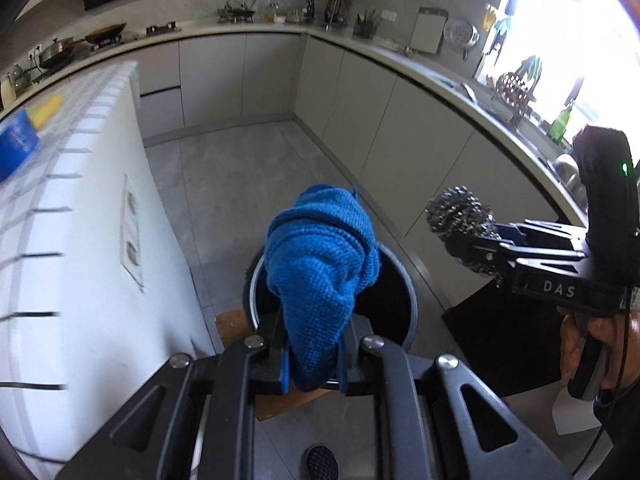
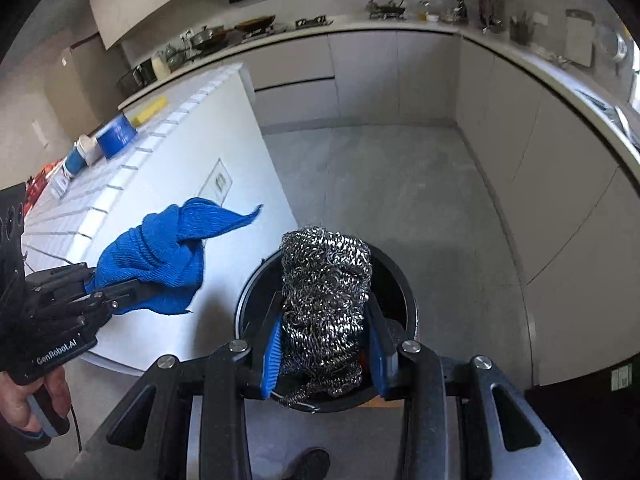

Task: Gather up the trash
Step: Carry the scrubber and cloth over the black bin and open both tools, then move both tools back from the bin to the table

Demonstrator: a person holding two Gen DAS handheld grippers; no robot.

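Both pieces of trash are picked up and hang over the round black bin (image 2: 326, 320) on the floor, but none is dropped in yet: the left claw (image 1: 312, 356) is squeezed tight on the blue cloth (image 1: 322, 264) and the right claw (image 2: 324, 356) is squeezed tight on the shiny metal scrubber (image 2: 326, 300), so letting go is the job that is left, I think. The right view shows more things on the white worktop (image 2: 160, 184), like a blue tub (image 2: 116, 134), a yellow sponge (image 2: 150, 111) and a small cup (image 2: 78, 156), while the left view shows the window (image 1: 560, 32) and the sink (image 1: 568, 172).
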